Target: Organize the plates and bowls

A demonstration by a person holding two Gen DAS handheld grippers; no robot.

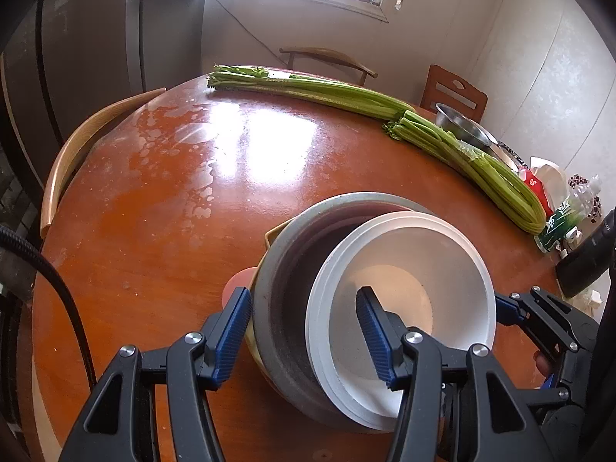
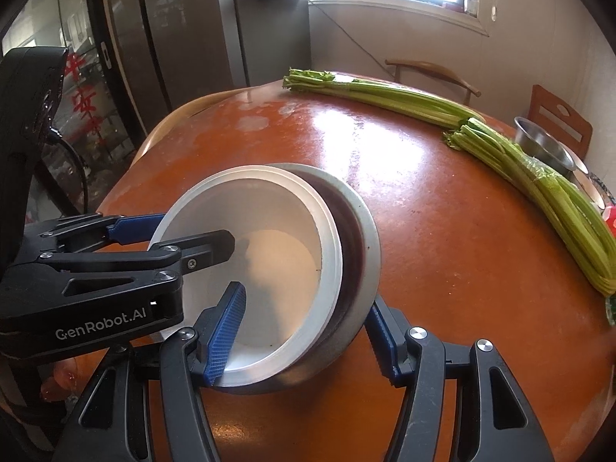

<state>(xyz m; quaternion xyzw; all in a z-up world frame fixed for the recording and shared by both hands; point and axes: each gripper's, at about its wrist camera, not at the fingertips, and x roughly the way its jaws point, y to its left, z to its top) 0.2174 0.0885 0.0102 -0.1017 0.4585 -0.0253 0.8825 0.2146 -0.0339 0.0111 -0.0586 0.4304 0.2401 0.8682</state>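
Left wrist view: we see a yellow bowl (image 1: 269, 238) and a pink plate (image 1: 236, 283) beneath the grey bowl (image 1: 277, 308), both hidden in the right view. The white bowls (image 1: 408, 269), nested and tilted inside the grey one, sit on the table (image 1: 154, 211). Left gripper (image 1: 306, 335) and right gripper (image 2: 304, 331) each straddle the rims, fingers wide. Celery (image 2: 519, 161) lies beyond.

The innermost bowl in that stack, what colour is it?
White. The bowl shows best in the right wrist view, nested inside a grey one.
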